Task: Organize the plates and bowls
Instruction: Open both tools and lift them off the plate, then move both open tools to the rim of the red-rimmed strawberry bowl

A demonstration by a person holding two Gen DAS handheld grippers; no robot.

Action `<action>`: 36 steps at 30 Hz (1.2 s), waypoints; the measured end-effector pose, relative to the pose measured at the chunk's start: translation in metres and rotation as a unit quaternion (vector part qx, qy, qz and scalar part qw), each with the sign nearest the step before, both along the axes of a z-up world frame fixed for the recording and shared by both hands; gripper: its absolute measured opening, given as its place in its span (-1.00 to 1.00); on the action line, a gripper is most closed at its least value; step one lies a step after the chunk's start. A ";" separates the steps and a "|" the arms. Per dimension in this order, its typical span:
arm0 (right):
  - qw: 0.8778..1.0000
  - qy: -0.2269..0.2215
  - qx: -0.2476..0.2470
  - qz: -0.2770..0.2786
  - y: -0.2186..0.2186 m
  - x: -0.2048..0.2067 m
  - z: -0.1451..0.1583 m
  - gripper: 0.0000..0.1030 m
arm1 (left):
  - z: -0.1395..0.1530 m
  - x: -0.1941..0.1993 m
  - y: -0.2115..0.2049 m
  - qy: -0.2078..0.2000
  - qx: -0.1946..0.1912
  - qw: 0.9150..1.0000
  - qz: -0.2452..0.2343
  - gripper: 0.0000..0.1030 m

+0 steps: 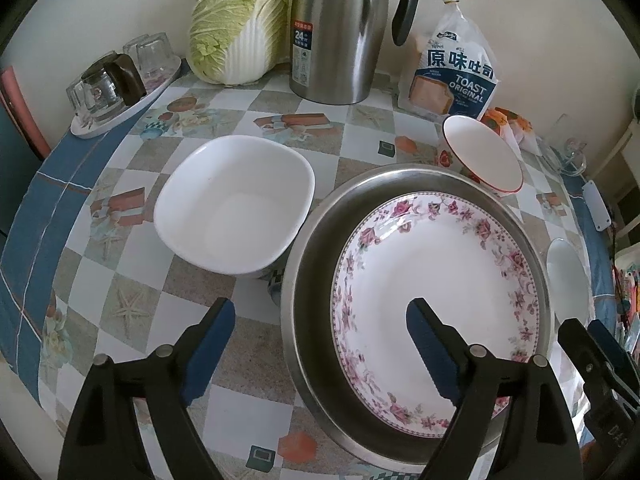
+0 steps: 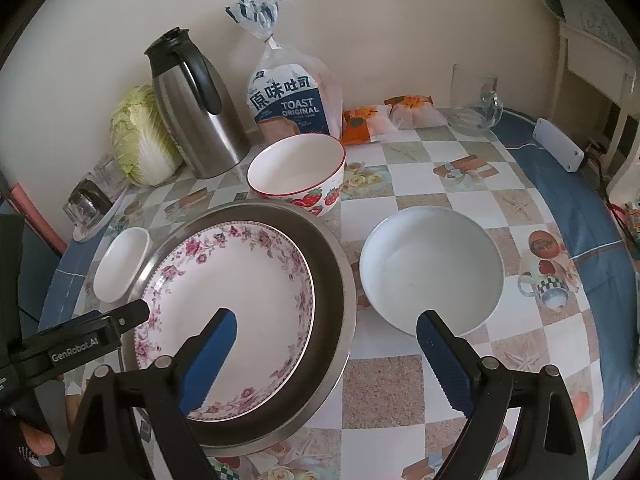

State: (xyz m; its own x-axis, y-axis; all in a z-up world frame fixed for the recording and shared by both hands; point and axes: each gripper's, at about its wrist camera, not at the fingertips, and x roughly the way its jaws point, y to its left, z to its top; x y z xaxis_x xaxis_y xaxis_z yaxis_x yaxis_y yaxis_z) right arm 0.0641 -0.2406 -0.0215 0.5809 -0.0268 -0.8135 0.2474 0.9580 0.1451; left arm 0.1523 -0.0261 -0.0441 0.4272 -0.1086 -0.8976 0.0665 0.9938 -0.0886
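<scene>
Crockery is spread over a round table (image 2: 400, 216) w/ a checked cloth. Centre stage sits a steel basin (image 1: 304, 280), and a floral plate (image 1: 436, 280) is laid inside it, tilted against the basin wall.

Left gripper (image 1: 320, 344) is held wide, nothing between its fingers; one finger hangs over bare cloth, the other over the floral plate. Right gripper (image 2: 326, 356) is likewise spread wide and empty, one finger over the plate, the other at the near edge of a round white bowl (image 2: 430, 270).

Key relation: the loose pieces ring the basin. A square white bowl (image 1: 236, 204) lies ahead of the left fingers, just left of the basin, so it is best reached by the left hand. The round white bowl sits just right of the basin, closest to the right fingers. A strawberry bowl (image 2: 298, 174) stands behind the basin, near its far rim; contact can't be judged, prob. touching. Neither hand is clearly nearer to it.

Kettle (image 1: 340, 28), cabbage (image 1: 240, 20), toast bag (image 2: 290, 96) are kept at the back, out of the way.
</scene>
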 end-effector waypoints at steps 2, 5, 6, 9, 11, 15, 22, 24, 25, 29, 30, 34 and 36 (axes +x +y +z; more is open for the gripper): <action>1.000 0.003 0.001 -0.001 -0.001 0.002 -0.001 0.82 | -0.001 0.001 -0.001 0.002 0.001 1.000 -0.001 0.71; 1.000 0.008 0.006 -0.005 -0.004 0.004 -0.002 0.82 | -0.002 0.007 -0.003 0.006 0.006 1.000 -0.006 0.74; 1.000 0.010 0.007 -0.006 -0.005 0.004 -0.002 0.82 | -0.001 0.009 -0.003 0.007 0.008 1.000 -0.007 0.80; 1.000 0.013 0.008 -0.012 -0.010 0.006 0.000 0.82 | 0.005 0.016 -0.003 0.004 0.013 1.000 -0.008 0.83; 1.000 0.010 0.010 -0.018 -0.013 0.007 0.005 0.82 | 0.012 0.021 -0.002 0.000 0.016 1.000 -0.010 0.84; 1.000 0.000 0.004 -0.022 -0.018 0.011 0.021 1.00 | 0.035 0.033 -0.003 -0.009 0.013 1.000 -0.017 0.84; 0.999 -0.026 -0.013 -0.016 -0.018 0.022 0.064 1.00 | 0.067 0.046 -0.006 -0.026 0.006 0.999 -0.028 0.85; 0.999 -0.028 -0.018 -0.015 -0.018 0.024 0.075 1.00 | 0.072 0.051 -0.008 -0.020 0.000 0.999 -0.033 0.85; 0.999 -0.029 -0.020 -0.013 -0.018 0.026 0.079 1.00 | 0.073 0.053 -0.008 -0.018 0.000 0.999 -0.035 0.85; 0.999 -0.033 -0.029 -0.006 -0.020 0.036 0.097 1.00 | 0.079 0.064 -0.013 -0.010 -0.002 0.999 -0.042 0.85; 0.999 -0.034 -0.027 -0.004 -0.020 0.040 0.099 1.00 | 0.082 0.067 -0.014 -0.009 -0.003 0.999 -0.042 0.85; 1.000 -0.022 -0.017 -0.009 -0.026 0.054 0.100 1.00 | 0.090 0.080 -0.019 -0.010 -0.005 0.999 -0.040 0.85; 1.000 -0.012 -0.023 -0.012 -0.029 0.061 0.097 1.00 | 0.094 0.085 -0.022 -0.012 -0.001 0.999 -0.046 0.85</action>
